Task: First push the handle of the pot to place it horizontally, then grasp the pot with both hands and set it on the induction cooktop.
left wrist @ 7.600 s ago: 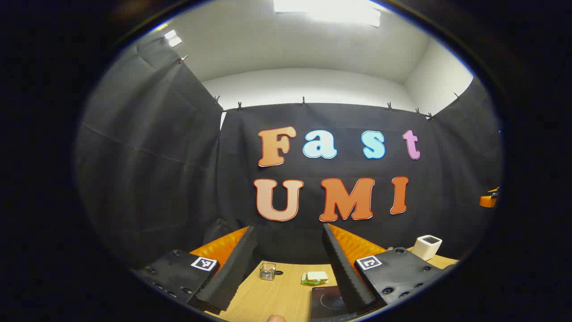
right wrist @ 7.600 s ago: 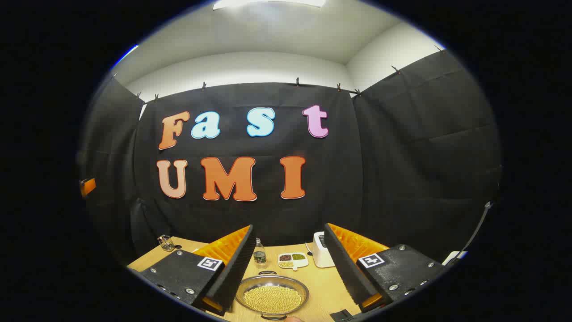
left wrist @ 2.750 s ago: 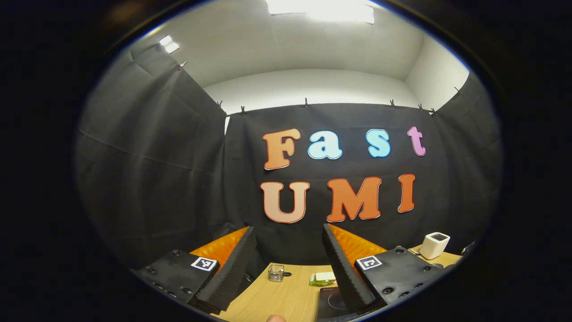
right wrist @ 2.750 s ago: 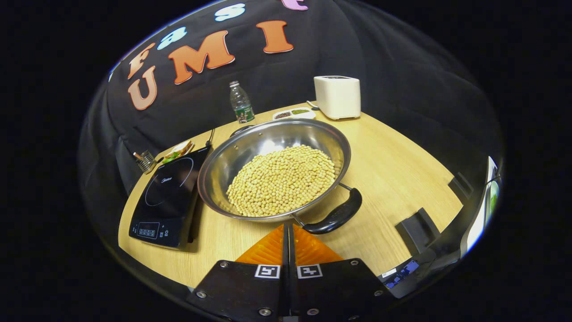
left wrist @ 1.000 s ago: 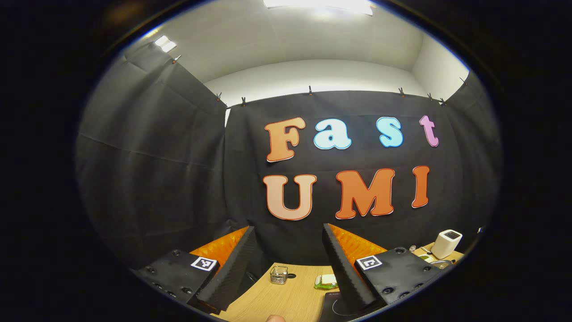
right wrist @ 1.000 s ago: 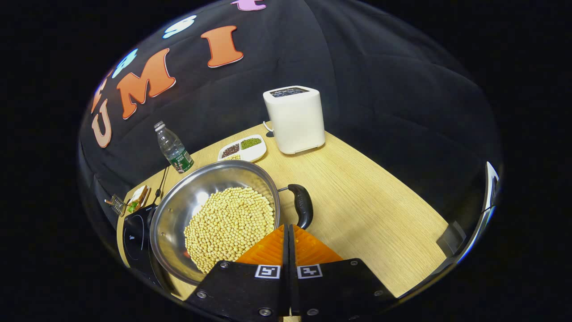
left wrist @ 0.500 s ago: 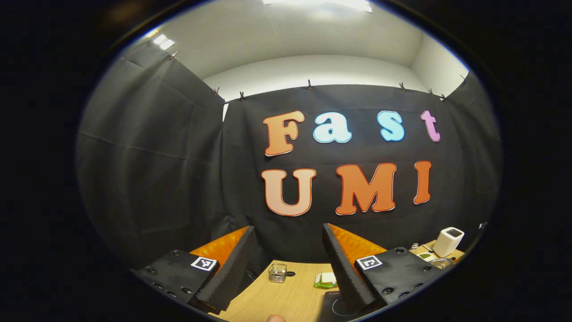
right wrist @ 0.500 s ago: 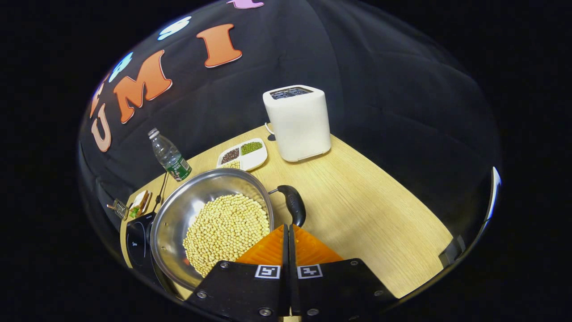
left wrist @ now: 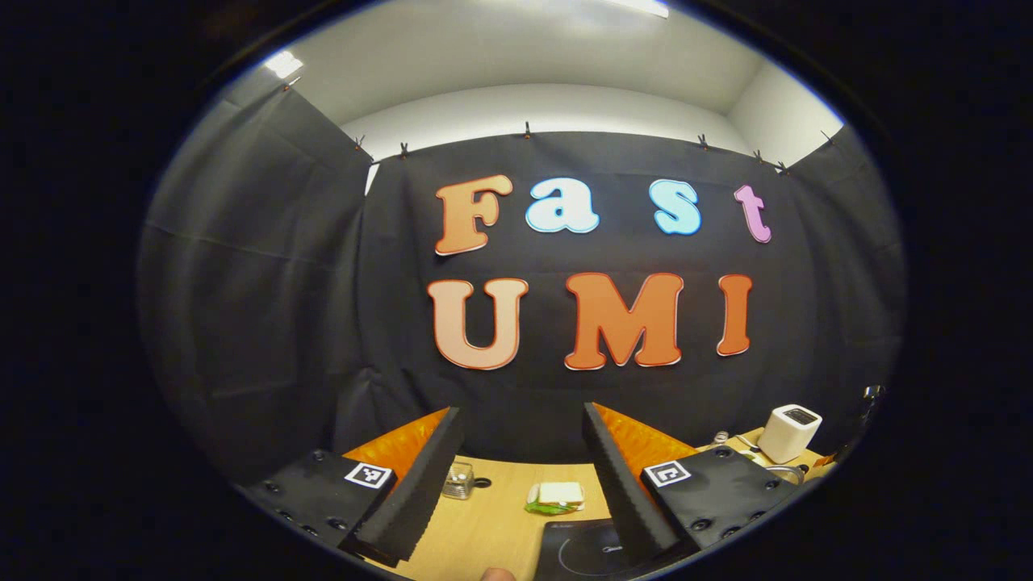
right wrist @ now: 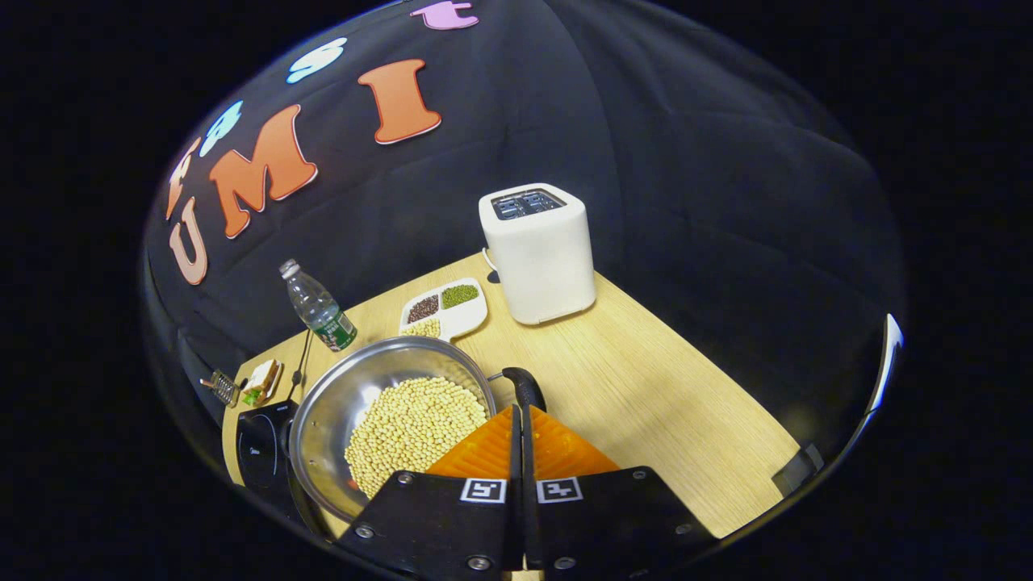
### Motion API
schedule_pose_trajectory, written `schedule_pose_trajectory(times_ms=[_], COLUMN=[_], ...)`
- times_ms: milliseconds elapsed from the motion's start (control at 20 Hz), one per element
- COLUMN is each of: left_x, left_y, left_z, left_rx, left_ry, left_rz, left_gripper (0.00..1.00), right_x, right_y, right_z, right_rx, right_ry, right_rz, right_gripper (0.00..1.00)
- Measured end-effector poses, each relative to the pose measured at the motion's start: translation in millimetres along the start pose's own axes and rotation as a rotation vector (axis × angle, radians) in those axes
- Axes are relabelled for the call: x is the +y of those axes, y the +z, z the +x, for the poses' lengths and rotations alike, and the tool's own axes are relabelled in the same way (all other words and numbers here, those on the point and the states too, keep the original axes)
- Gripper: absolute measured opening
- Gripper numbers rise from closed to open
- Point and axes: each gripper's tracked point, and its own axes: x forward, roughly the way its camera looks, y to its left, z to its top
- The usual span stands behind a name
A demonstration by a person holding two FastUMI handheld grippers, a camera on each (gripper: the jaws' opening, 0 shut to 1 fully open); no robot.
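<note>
In the right gripper view, a steel pot [right wrist: 343,407] full of yellow beans sits on the wooden table [right wrist: 646,403]. Its black handle [right wrist: 524,386] sticks out on the pot's right side, pointing away from me. My right gripper [right wrist: 516,411] is shut with nothing in it, and its tips rest against the near end of that handle. The black induction cooktop [right wrist: 257,452] lies just left of the pot and also appears in the left gripper view as the cooktop [left wrist: 581,553]. My left gripper [left wrist: 520,413] is held open above the table, level, facing the wall.
A white toaster [right wrist: 539,254], a divided dish of beans [right wrist: 445,311] and a water bottle [right wrist: 316,307] stand behind the pot. A sandwich [right wrist: 262,378] and a small glass holder [right wrist: 219,387] lie beyond the cooktop. A fingertip [left wrist: 494,574] shows at the bottom edge.
My right gripper has shut, dropped to the pot and pushed its handle round from the near side to the right. The left gripper has turned slightly and stays open.
</note>
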Motion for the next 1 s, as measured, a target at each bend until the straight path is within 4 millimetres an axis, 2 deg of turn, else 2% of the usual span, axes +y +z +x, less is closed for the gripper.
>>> schedule_pose_trajectory(times_ms=[250, 500, 650, 700, 750, 800, 850, 900, 950, 1000], left_x=[-81, -161, -202, -217, -232, -248, -260, -270, -279, -289], left_y=[-60, -147, -199, -217, -235, -251, -264, -275, -286, -298], left_z=[26, 35, 37, 35, 33, 31, 29, 30, 29, 27], left_rx=[0.072, 0.201, 0.27, 0.299, 0.335, 0.372, 0.397, 0.411, 0.43, 0.452], left_ry=[-0.111, -0.201, -0.223, -0.24, -0.261, -0.27, -0.285, -0.295, -0.304, -0.317], left_rz=[-0.035, -0.078, -0.078, -0.084, -0.094, -0.114, -0.122, -0.123, -0.12, -0.121], left_gripper=[0.98, 0.99, 0.97, 0.97, 0.98, 0.98, 0.98, 0.99, 0.99, 0.99], right_x=[8, 17, 24, 24, 24, 25, 25, 23, 22, 22], right_y=[14, 24, 29, 31, 33, 35, 36, 37, 39, 39], right_z=[-13, -20, -18, -16, -15, -13, -11, -9, -6, -4], right_rx=[-0.037, -0.065, -0.086, -0.094, -0.106, -0.118, -0.13, -0.143, -0.152, -0.155], right_ry=[0.03, 0.063, 0.084, 0.085, 0.084, 0.084, 0.077, 0.066, 0.054, 0.049], right_rz=[-0.009, -0.029, -0.047, -0.058, -0.069, -0.083, -0.098, -0.115, -0.131, -0.143], right_gripper=[0.0, 0.06, 0.22, 0.35, 0.4, 0.51, 0.58, 0.69, 0.72, 0.81])
